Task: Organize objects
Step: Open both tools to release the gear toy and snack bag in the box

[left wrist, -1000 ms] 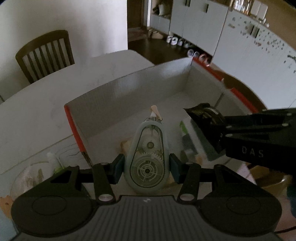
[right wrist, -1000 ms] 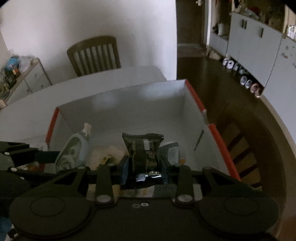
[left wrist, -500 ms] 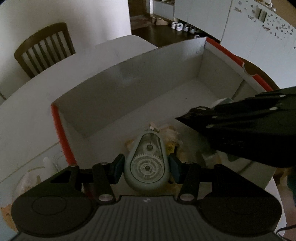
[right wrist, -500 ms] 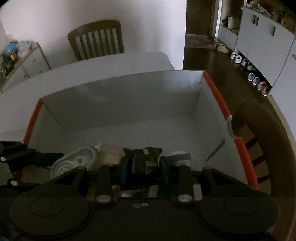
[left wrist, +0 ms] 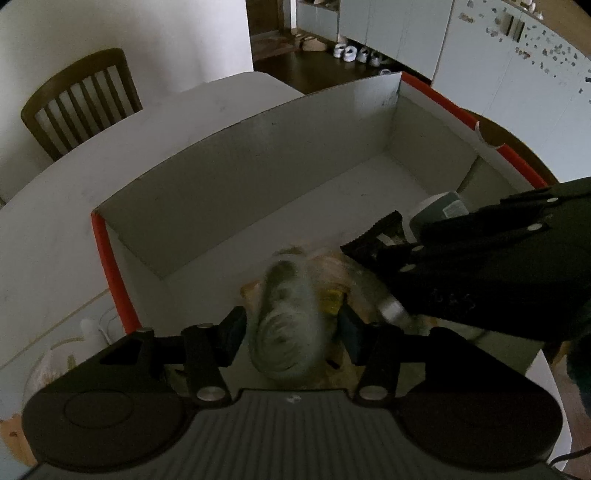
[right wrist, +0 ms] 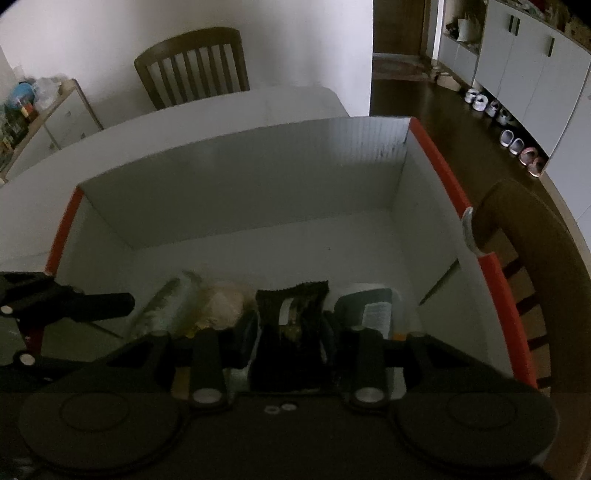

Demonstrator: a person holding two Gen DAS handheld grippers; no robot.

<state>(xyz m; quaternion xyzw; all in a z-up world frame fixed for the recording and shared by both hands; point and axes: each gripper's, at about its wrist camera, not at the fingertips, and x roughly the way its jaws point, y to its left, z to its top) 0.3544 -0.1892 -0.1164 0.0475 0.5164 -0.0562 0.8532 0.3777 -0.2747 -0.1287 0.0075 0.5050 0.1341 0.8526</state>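
1. The white table (left wrist: pixel 55 229) carries a white box (right wrist: pixel 258 177) with red edges.
2. The left gripper (left wrist: pixel 291 326) has its jaws spread apart; the blurred tape dispenser (left wrist: pixel 288 321) sits loose between them over the box floor.
3. The right gripper (right wrist: pixel 290 328) clamps a dark snack packet (right wrist: pixel 291 317) inside the box, beside a pale tube (right wrist: pixel 373 306).

I worked at a white table (right wrist: pixel 229 122) in a dim room. A slatted wooden chair (right wrist: pixel 192 66) stood against the pale wall (right wrist: pixel 110 33) beyond it. A second wooden chair (right wrist: pixel 532 236) was at my right. Shoes (right wrist: pixel 517 144) lined the dark floor (right wrist: pixel 424 99) below white cabinets (right wrist: pixel 535 62).
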